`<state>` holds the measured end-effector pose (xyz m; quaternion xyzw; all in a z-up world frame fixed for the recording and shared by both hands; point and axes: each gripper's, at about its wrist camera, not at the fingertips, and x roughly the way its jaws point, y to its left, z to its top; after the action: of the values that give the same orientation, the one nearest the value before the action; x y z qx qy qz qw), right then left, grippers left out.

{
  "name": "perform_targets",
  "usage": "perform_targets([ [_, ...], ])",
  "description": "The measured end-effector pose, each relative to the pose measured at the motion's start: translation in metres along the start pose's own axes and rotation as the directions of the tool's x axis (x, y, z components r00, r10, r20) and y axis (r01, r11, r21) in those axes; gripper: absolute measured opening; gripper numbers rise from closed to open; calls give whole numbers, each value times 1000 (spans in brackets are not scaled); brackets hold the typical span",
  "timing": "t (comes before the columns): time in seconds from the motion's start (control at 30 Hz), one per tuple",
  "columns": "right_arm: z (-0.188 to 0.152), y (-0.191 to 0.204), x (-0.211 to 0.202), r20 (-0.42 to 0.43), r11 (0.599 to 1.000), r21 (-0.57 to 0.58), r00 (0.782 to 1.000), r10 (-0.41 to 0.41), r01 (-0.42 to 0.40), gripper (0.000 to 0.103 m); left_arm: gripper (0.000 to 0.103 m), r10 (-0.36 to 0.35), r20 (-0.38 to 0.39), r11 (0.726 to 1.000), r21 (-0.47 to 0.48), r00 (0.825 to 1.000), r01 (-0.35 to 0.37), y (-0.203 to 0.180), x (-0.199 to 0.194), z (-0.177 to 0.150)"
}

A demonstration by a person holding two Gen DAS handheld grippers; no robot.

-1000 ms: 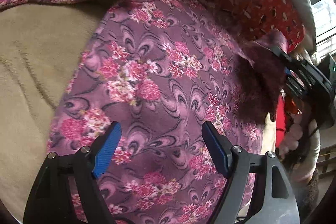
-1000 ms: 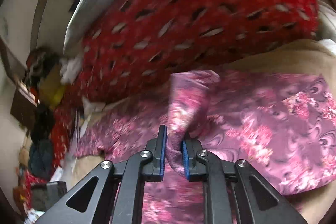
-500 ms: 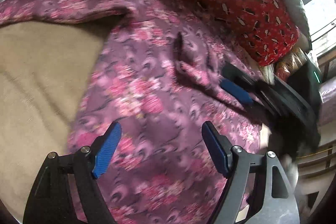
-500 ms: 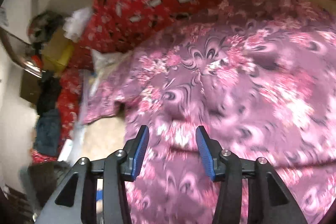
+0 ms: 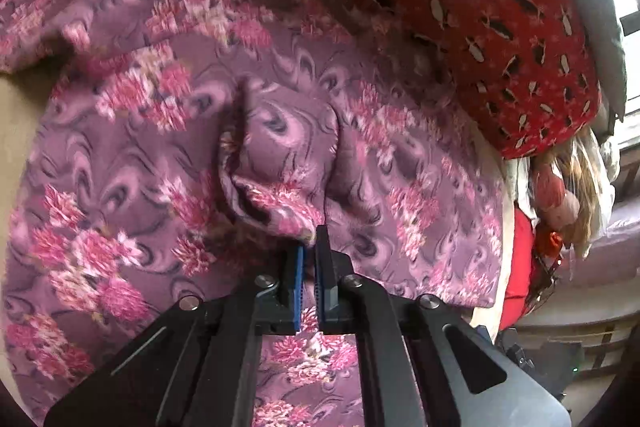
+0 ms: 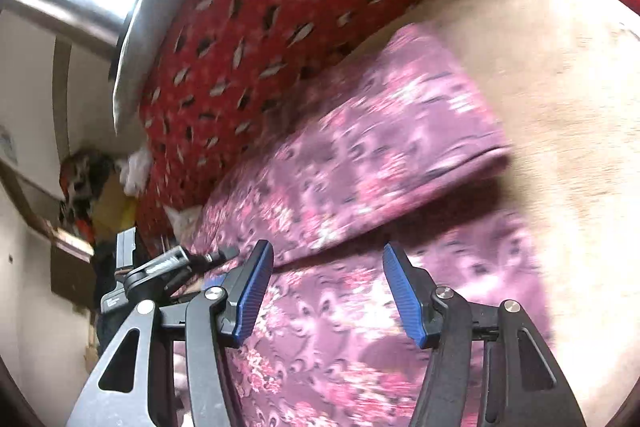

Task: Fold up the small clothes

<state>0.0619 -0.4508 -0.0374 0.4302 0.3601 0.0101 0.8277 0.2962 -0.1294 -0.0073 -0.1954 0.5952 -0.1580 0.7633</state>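
Purple floral garment point(image 5: 168, 163) bunches into a pinched ridge between the left gripper's point(image 5: 309, 247) closed jaws; the right gripper's point(image 6: 328, 267) jaws are opening, empty, above it.

No words or numbers can be made out anywhere from here. The left gripper point(image 6: 168, 267), seen from the right wrist, carries pale lettering on its dark body, but it is too small and blurred to read.

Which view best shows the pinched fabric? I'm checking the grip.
The left wrist view: the left gripper is shut on a bunched fold of the purple floral garment. The right wrist view shows only blurred cloth under the right gripper's opening, empty jaws.
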Motion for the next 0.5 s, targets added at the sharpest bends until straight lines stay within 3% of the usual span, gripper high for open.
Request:
perform_targets([
  [0.1, 15, -15, -20, 71, 1000, 30, 997, -9, 7, 60, 3, 10, 131, 998, 52, 991, -17, -4, -38, 8],
  [0.23, 32, -43, -40, 152, 995, 99, 987, -49, 34, 61, 3, 102, 281, 990, 69, 954, -127, 3, -80, 22],
  [0.33, 42, -59, -28, 132, 988, 147, 989, -70, 50, 61, 3, 134, 257, 987, 52, 957, -153, 14, -81, 31],
  [0.5, 57, -56, 29, 5, 991, 112, 998, -70, 69, 61, 3, 170, 234, 978, 83, 957, -194, 7, -66, 31],
])
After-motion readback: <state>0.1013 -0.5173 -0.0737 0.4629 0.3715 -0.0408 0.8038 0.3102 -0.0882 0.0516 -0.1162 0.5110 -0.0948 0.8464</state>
